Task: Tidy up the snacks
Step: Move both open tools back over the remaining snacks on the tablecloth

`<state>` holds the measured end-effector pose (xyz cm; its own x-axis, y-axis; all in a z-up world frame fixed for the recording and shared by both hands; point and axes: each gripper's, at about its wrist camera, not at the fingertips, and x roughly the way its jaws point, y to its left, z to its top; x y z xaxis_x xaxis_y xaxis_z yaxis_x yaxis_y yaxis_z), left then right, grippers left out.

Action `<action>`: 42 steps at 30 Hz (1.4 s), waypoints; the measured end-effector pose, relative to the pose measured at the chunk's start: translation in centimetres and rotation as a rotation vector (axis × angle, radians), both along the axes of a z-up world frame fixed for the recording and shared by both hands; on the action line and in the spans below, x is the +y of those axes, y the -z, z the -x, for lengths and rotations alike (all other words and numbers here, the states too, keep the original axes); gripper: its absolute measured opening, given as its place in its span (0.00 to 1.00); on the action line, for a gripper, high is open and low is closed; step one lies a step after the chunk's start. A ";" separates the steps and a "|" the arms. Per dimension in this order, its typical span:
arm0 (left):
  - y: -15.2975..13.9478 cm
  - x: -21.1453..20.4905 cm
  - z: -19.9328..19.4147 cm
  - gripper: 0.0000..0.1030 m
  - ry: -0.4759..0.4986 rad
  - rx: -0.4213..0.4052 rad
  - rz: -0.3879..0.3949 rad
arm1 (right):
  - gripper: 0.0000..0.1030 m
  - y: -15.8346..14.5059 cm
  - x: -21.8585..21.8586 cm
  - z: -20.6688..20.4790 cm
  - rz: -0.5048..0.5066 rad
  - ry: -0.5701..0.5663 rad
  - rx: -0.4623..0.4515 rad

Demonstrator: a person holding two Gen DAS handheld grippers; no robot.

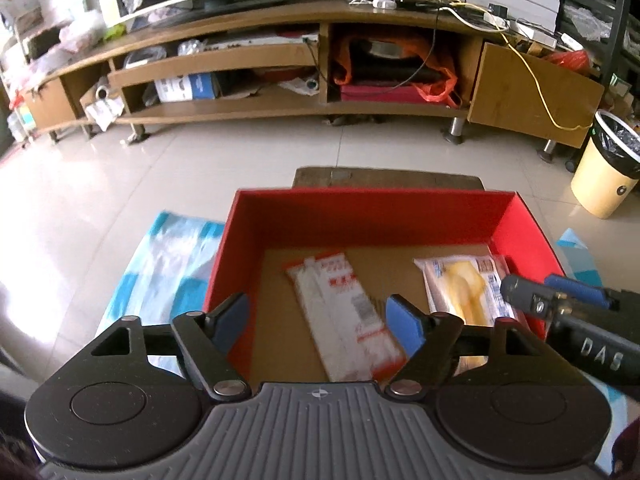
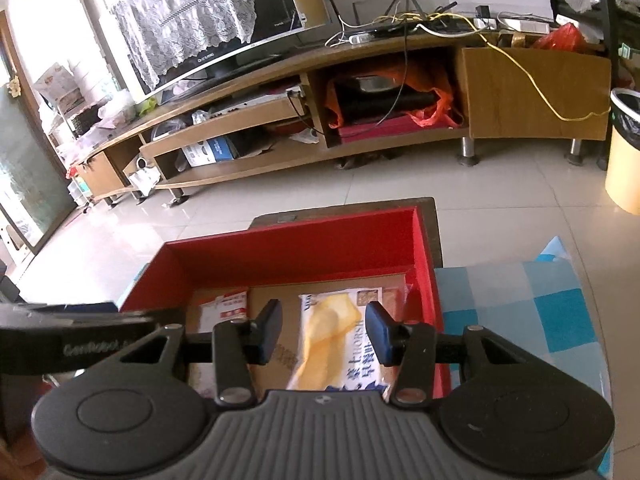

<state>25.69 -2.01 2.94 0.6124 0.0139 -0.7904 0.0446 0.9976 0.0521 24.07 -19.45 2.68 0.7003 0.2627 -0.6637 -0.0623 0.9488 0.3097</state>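
Blue-padded and spread wide, the left claw (image 1: 318, 322) hovers over the near half of a red box (image 1: 374, 208), gripping nothing; a white-and-red snack packet (image 1: 346, 316) lies flat on the box's cardboard floor directly beneath the gap between its fingers. At the right of that frame, a yellow pastry packet (image 1: 466, 288) rests on the floor of the box against its right wall, and the right claw reaches in from the right edge just above it. In the right wrist view, the right claw (image 2: 324, 330) stands at a narrow gap with the yellow pastry packet (image 2: 340, 336) showing between its pads; whether the pads press on the wrapper cannot be told. The white-and-red packet (image 2: 224, 308) sits left of it, partly hidden behind the left claw's black arm. The red box (image 2: 296, 248) sits on a blue-and-white checked cloth (image 2: 520, 312) that covers the worktop. Beyond lies a pale tiled floor (image 1: 200, 168), with a long wooden TV stand (image 1: 280, 108) across the upper frame and a cream waste bin (image 1: 604, 168) at the right edge.
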 end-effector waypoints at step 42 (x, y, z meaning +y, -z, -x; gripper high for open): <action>5.8 3.8 9.1 0.90 -0.053 0.253 0.003 | 0.43 -0.5 2.9 14.5 0.064 -0.128 0.124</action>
<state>16.59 1.77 -2.81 0.3935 0.0379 -0.9185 0.0030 0.9991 0.0426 9.57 -16.53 3.18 0.5755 0.2991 -0.7611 -0.1489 0.9535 0.2621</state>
